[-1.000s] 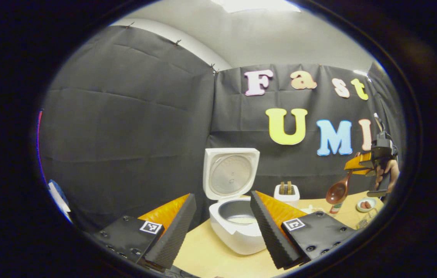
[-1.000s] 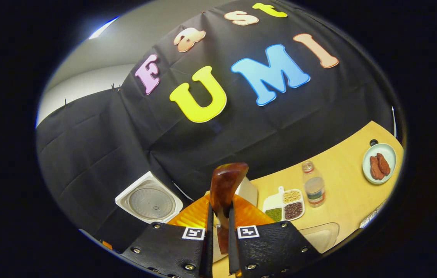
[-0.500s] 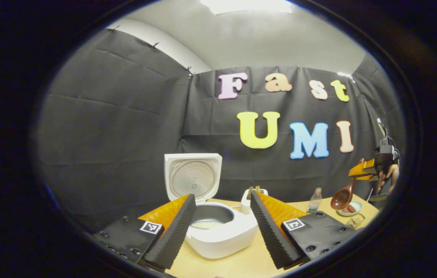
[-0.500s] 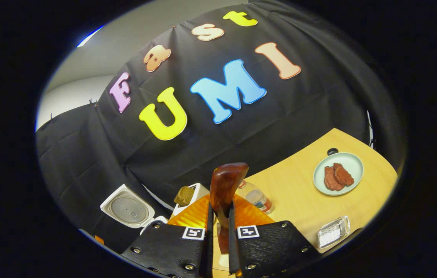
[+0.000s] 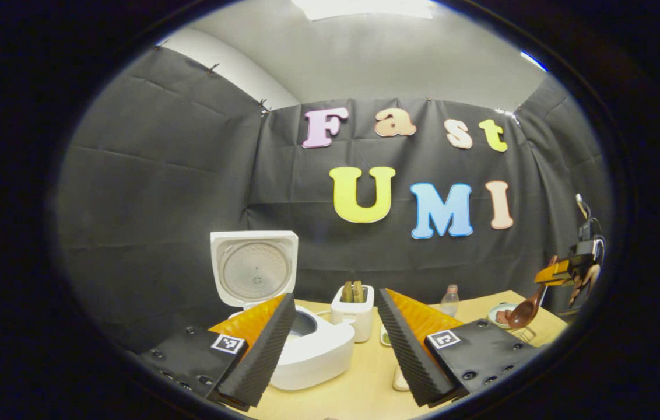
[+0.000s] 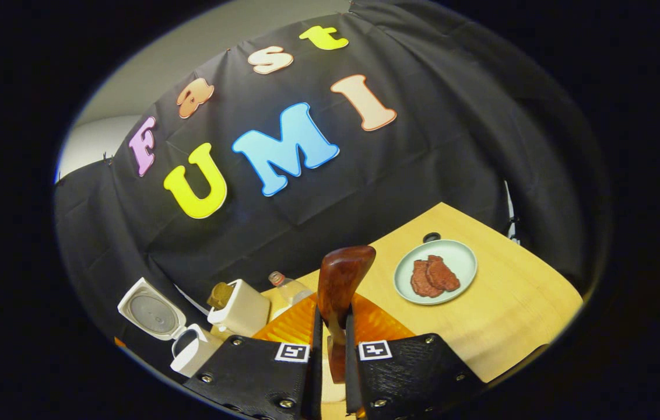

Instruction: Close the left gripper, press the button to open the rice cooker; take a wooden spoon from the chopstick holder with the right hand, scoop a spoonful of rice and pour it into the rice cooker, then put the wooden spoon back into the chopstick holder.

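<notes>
The white rice cooker stands on the wooden table with its lid up; it also sits small at the lower left of the right gripper view. Beside it is the white chopstick holder with utensils in it. My left gripper is open, its fingers either side of the cooker and holder, holding nothing. My right gripper is shut on the handle of the wooden spoon. In the left gripper view that spoon hangs bowl-down at the far right, under the right gripper.
A pale green plate with pieces of brown food lies on the table to the right. A small clear bottle stands behind the holder. A small white dish lies near the left gripper's right finger.
The left gripper view has swung right, so cooker and holder slid left in it. The right gripper has carried the spoon rightward, toward the plate; the grain tray has left its view.
</notes>
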### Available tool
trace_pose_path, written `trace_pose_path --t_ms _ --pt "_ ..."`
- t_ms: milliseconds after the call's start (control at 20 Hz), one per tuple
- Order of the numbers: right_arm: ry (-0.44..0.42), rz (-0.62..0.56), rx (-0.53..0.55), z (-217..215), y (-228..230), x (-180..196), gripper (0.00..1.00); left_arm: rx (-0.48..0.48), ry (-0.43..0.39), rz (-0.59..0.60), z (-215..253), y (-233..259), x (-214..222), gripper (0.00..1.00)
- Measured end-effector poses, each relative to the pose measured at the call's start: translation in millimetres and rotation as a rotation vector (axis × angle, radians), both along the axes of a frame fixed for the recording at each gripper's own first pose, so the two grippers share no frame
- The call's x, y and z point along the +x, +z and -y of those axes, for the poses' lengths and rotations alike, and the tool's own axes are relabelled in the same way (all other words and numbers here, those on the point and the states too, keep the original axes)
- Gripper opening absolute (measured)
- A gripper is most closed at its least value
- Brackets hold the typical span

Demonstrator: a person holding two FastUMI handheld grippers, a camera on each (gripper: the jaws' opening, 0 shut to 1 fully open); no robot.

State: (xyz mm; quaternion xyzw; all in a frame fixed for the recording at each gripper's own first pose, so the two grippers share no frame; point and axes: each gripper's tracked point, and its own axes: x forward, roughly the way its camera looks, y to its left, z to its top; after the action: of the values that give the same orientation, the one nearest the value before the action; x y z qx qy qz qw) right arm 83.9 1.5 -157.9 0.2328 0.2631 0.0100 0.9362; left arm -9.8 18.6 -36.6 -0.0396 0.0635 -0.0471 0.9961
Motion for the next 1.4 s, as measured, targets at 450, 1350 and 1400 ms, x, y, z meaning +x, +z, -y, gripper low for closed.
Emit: trace_pose_path --t_ms 450,1350,1400 --pt "0.001 -0.09 -0.138 30.4 -59.0 -23.2 0.16 0.053 -0.006 0.001 7.8 4.5 -5.2 0.98" --pt "0.056 -0.142 -0.266 64.0 -94.6 -46.8 0.35 0.072 -0.013 0.004 19.5 5.1 -8.1 0.91" --pt "0.049 -0.138 -0.275 68.5 -91.7 -47.8 0.43 0.073 -0.017 0.006 20.5 4.8 -7.4 0.91"
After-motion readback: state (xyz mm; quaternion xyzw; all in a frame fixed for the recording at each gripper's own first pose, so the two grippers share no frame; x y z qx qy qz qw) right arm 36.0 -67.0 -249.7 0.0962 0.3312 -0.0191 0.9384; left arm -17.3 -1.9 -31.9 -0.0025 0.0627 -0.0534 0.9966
